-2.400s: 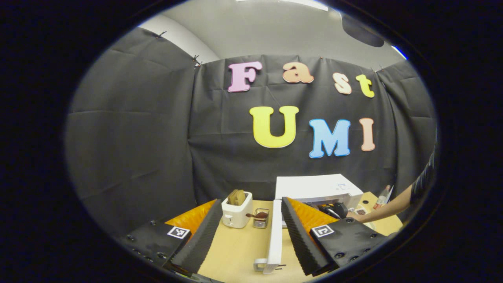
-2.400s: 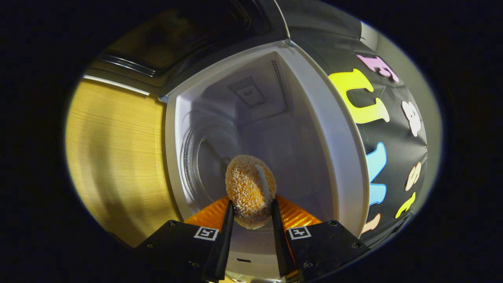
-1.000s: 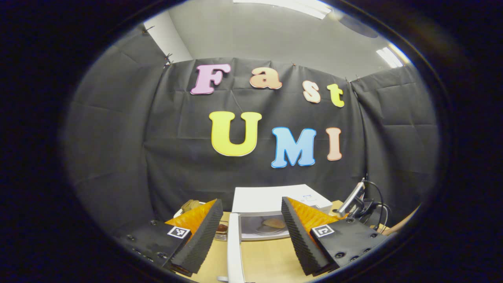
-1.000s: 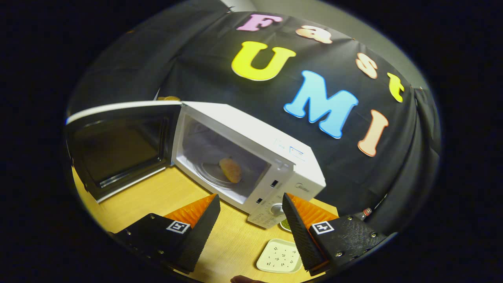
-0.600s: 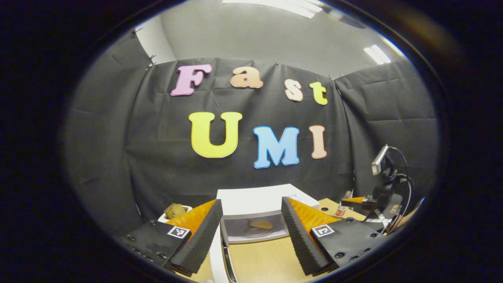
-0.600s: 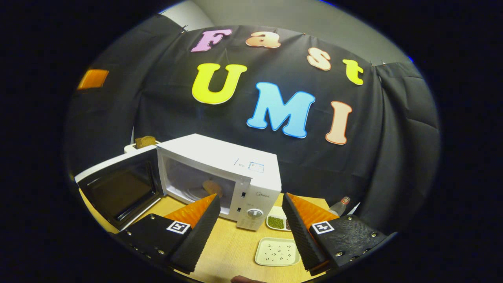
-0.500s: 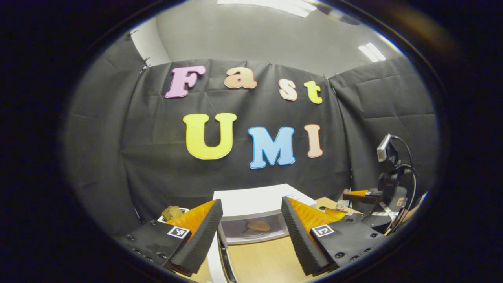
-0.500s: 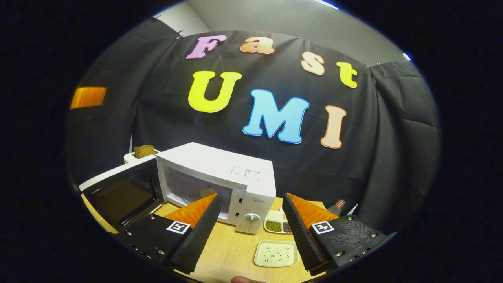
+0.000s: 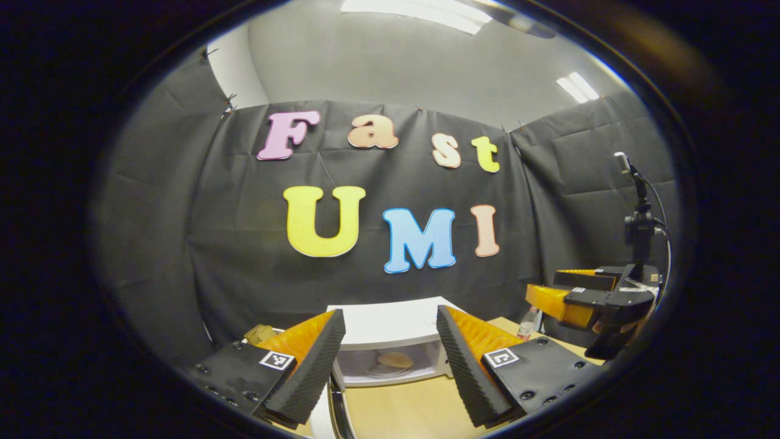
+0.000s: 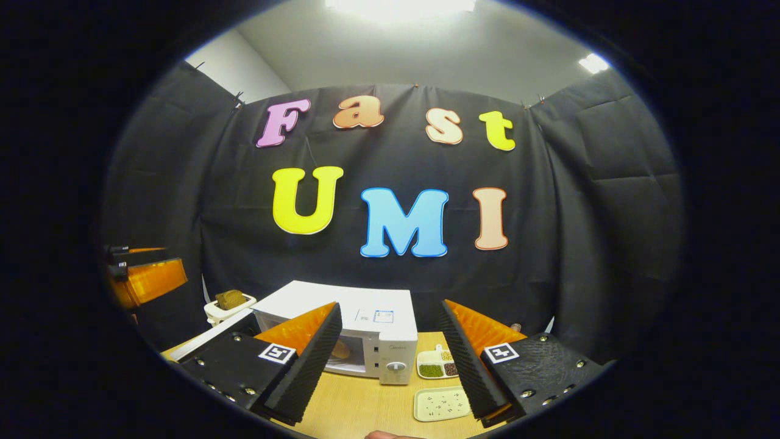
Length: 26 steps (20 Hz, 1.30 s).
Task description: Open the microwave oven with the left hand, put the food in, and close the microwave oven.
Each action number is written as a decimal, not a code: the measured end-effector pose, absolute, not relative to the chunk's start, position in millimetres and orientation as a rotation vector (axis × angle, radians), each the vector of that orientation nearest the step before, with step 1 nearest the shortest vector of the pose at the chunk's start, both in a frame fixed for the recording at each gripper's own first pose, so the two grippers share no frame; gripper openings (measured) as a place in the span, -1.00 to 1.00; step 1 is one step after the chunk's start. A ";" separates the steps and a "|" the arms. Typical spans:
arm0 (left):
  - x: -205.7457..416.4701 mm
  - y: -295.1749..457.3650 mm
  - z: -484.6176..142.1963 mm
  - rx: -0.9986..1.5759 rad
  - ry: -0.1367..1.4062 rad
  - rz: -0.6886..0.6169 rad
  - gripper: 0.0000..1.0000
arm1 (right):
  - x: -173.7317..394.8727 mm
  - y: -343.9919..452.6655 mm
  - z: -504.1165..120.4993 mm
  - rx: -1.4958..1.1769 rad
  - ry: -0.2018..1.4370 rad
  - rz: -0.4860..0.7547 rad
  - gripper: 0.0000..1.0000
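Observation:
The white microwave (image 9: 390, 322) stands on the wooden table with its door (image 9: 332, 407) swung open to the left. A breaded round food piece (image 9: 395, 360) lies on the turntable inside. My left gripper (image 9: 390, 313) is open and empty, held back from the open cavity. Off to the right hangs my right gripper (image 9: 570, 299), lifted above the table. In the right gripper view, the microwave (image 10: 365, 320) sits ahead and below, door (image 10: 204, 338) open. My right gripper (image 10: 391, 306) is open and holds nothing. The left gripper (image 10: 146, 277) shows at the far left.
A white toaster (image 10: 228, 306) with bread stands left of the microwave. A small tray of beans (image 10: 437, 364) and a pale dish (image 10: 442, 402) lie on the table (image 10: 365, 408) right of the microwave. A bottle (image 9: 525, 323) stands at the back right.
The right gripper let go of the food inside the microwave, opened, then drew back and rose. The left gripper also shifted right and back. The door stays open.

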<state>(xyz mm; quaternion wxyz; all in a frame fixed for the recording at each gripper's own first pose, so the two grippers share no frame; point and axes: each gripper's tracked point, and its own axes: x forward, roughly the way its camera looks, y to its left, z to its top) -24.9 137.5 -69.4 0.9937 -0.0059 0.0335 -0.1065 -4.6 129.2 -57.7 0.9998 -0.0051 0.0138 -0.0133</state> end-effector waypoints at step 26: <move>-103.9 288.3 -190.5 0.016 0.376 0.013 -0.82 | -14.8 142.1 -60.6 0.022 0.064 -0.023 0.94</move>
